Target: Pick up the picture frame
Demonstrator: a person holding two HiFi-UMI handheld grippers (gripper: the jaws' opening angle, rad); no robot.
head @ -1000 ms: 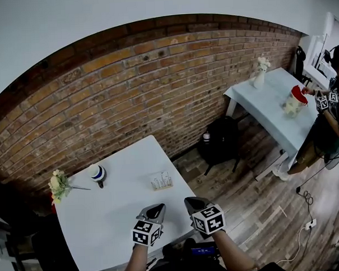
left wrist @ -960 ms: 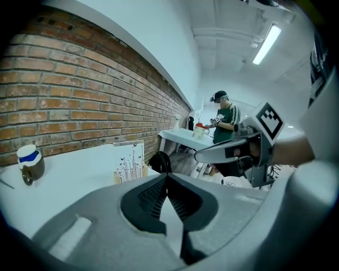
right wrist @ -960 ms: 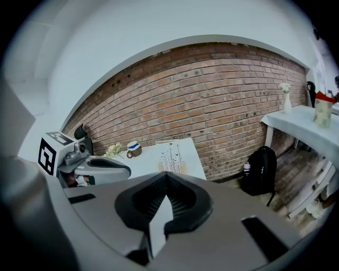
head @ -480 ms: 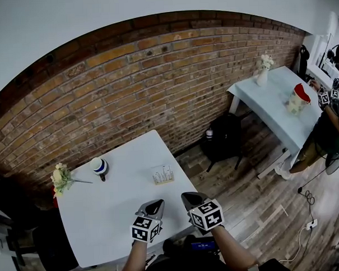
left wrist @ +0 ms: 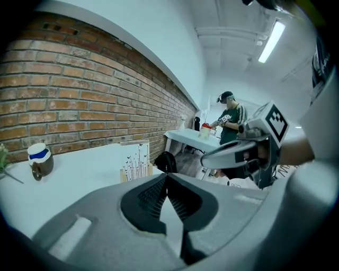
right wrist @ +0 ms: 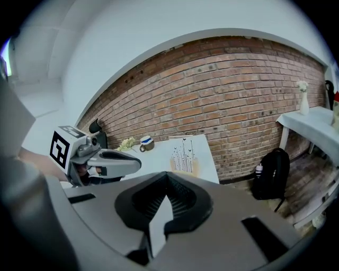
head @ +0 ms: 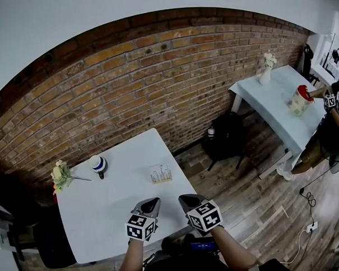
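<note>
The picture frame (head: 160, 174), a small white card with black flower stems on a wooden base, stands upright near the right edge of the white table (head: 111, 210). It also shows in the left gripper view (left wrist: 135, 160) and the right gripper view (right wrist: 185, 156). My left gripper (head: 152, 204) hovers over the table's near edge, shut and empty. Beside it my right gripper (head: 188, 202) is shut too, holding nothing. Both sit short of the frame. In each gripper view the jaws meet with nothing between them.
A mug with a blue band (head: 97, 164) and a bunch of pale flowers (head: 60, 177) lie at the table's far left. A black backpack (head: 223, 140) leans by the brick wall. Another person works at a second white table (head: 280, 107) at the right.
The whole view has drifted a little; both grippers sit slightly lower and to the left in the head view. The frame has not moved.
</note>
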